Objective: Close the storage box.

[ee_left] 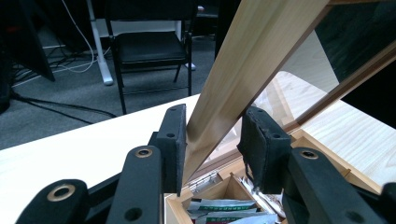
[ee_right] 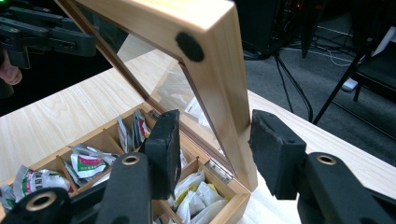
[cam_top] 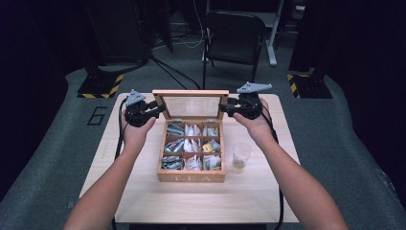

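Two hand-held grippers work the glass-paned lid [cam_top: 190,106] of a wooden tea box [cam_top: 191,176] that sits mid-desk [cam_top: 143,191]. The lid stands almost upright on hinges at the box's far edge, above nine compartments of tea bags [cam_top: 192,146]. A clear plastic cup [cam_top: 241,155] stands just right of the box.

The left hand-held gripper [ee_left: 212,140] is closed on the lid's left frame rail — one pad presses the wood, the other sits at the glass side, as its own view shows. The right hand-held gripper [ee_right: 212,144] straddles the lid's right rail with its jaws about half open; a gap shows beside the outer pad, so it grips nothing.

To do the step well, I judge the left grip should stay firm and steady the lid while the right jaws centre on the rail before closing. Both should then swing the lid together about the hinges — evenly, so the frame doesn't twist, and clear of the cup.
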The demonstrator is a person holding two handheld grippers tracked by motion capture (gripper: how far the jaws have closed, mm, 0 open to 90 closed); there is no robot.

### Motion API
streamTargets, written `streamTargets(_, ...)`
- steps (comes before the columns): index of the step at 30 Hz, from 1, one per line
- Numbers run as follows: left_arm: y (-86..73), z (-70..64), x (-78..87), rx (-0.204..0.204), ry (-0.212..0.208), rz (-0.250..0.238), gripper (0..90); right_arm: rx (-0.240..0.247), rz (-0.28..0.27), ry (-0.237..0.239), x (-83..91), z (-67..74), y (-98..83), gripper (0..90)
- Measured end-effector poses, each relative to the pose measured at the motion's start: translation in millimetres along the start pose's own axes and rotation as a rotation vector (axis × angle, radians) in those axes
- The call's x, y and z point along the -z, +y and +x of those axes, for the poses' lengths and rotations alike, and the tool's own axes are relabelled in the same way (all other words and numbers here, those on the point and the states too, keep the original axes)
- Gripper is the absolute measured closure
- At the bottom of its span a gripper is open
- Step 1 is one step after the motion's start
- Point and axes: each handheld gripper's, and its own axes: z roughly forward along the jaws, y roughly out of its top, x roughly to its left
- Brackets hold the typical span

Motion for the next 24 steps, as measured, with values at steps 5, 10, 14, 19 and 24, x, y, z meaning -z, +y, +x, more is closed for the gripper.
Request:
streamTargets(5,-2.0,-0.1,0.7,0.004,-0.002,-0.007,61.3,0.013,-0.021,-0.001,4.2,1.7,4.1,53.1)
streamTargets(10,-4.1,0.0,1.9,0.01,-0.015,-0.015,60.9,0.015,-0.033,-0.006,7.9,4.6,10.0,57.0)
streamTargets(14,-6.4,0.0,3.0,0.014,-0.024,-0.023,60.3,-0.015,-0.031,0.0,9.5,4.5,10.8,58.8)
streamTargets(19,-10.1,-0.2,4.4,0.011,-0.034,-0.018,58.7,-0.002,-0.031,0.001,10.5,5.8,9.3,58.9)
streamTargets(24,-9.4,-2.5,8.8,-0.006,-0.038,-0.016,57.3,0.004,-0.027,0.002,11.6,7.1,8.1,58.9)
